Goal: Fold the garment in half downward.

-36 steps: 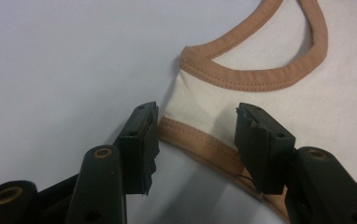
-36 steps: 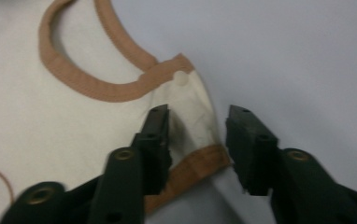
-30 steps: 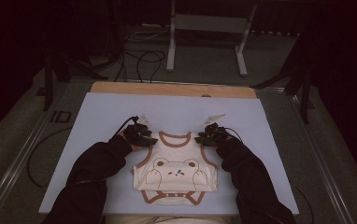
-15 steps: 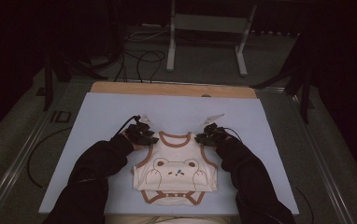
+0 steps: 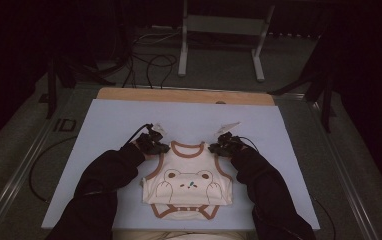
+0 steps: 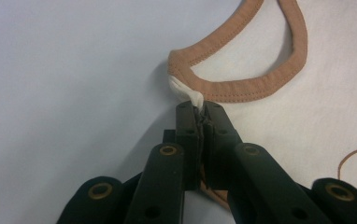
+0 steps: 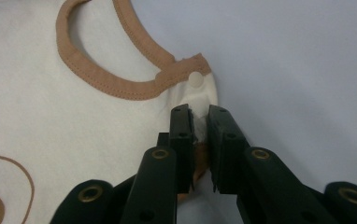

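Observation:
A cream baby vest (image 5: 186,182) with brown trim and a bear print lies flat on the pale blue table mat (image 5: 189,120), neck away from the person. My left gripper (image 5: 160,148) is at the vest's left shoulder. In the left gripper view it (image 6: 200,109) is shut on a pinch of the shoulder fabric (image 6: 186,91) beside the brown neckline; its jaws have just been closing. My right gripper (image 5: 214,148) is at the other shoulder. It (image 7: 200,112) is shut on the cream shoulder tab (image 7: 196,93), and its jaws have also just been closing.
The person's dark sleeves (image 5: 104,185) (image 5: 269,190) flank the vest. A wooden board edge (image 5: 184,95) borders the mat's far side. Beyond it a metal stand (image 5: 219,30) and cables (image 5: 149,60) are on the floor. Bare mat stretches ahead of the grippers.

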`<action>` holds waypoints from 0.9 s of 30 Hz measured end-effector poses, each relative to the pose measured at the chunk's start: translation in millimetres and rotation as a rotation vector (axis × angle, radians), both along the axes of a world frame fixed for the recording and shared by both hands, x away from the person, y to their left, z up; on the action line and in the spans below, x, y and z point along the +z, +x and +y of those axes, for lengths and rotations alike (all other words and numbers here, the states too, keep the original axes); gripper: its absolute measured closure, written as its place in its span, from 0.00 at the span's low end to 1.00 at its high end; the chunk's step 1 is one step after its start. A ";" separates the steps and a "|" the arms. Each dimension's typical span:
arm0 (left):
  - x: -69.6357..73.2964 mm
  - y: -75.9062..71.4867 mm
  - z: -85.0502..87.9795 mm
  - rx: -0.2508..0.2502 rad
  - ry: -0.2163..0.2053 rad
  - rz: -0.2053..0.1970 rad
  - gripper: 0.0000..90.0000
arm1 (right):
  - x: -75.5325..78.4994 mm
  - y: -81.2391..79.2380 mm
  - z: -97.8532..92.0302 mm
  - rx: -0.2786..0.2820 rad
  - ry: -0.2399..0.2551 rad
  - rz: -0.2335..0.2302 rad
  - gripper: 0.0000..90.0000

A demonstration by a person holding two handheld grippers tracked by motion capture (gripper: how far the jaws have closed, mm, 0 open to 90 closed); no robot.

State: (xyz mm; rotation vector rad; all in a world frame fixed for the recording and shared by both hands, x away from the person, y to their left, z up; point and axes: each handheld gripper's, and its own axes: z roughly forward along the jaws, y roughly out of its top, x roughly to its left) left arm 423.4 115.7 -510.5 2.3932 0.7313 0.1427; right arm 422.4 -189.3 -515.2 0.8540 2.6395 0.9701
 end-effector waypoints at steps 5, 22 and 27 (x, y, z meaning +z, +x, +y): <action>2.6 -2.2 1.2 -0.020 -0.034 0.002 0.97 | 2.6 -0.6 -2.1 -0.008 0.019 -0.006 0.90; 24.9 -3.9 5.6 -0.034 -0.079 -0.038 0.97 | 22.6 -0.4 -4.9 -0.009 0.054 -0.045 0.90; 32.7 -3.7 9.6 -0.031 -0.094 -0.049 0.97 | 25.8 -0.4 -5.3 -0.007 0.060 -0.050 0.90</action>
